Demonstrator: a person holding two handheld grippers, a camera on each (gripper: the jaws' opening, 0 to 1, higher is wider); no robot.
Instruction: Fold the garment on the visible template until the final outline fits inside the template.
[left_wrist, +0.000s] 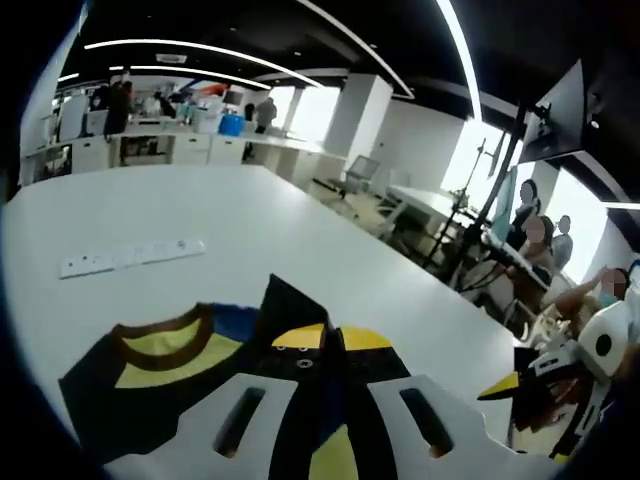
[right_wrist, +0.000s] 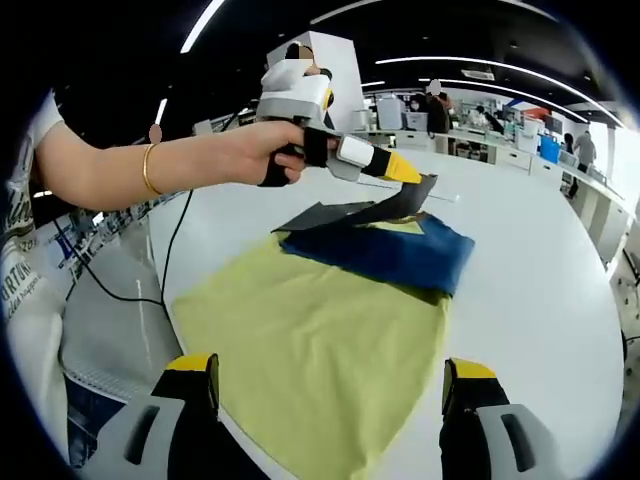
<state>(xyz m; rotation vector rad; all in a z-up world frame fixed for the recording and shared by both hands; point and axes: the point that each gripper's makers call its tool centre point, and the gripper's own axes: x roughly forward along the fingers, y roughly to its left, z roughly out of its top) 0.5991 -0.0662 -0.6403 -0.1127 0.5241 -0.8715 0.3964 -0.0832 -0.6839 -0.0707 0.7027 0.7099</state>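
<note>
A garment (right_wrist: 320, 340) lies spread on the white table (right_wrist: 530, 270); it is yellow-green, with a blue part (right_wrist: 390, 250) and black parts at its far end. My left gripper (right_wrist: 405, 172), held in a hand, is shut on a black flap of it and lifts that flap off the table. In the left gripper view, black and yellow cloth (left_wrist: 180, 350) runs up between the left gripper's (left_wrist: 325, 385) white jaws. My right gripper (right_wrist: 328, 375) stands open at the garment's near edge, its jaws wide apart. The right gripper's yellow tip (left_wrist: 500, 385) also appears at the right edge.
A white power strip (left_wrist: 132, 255) lies on the table (left_wrist: 240, 215) beyond the garment. A black cable (right_wrist: 168, 260) runs along the table's left edge beside the person's body. Desks, chairs and seated people (left_wrist: 540, 235) stand past the table's far side.
</note>
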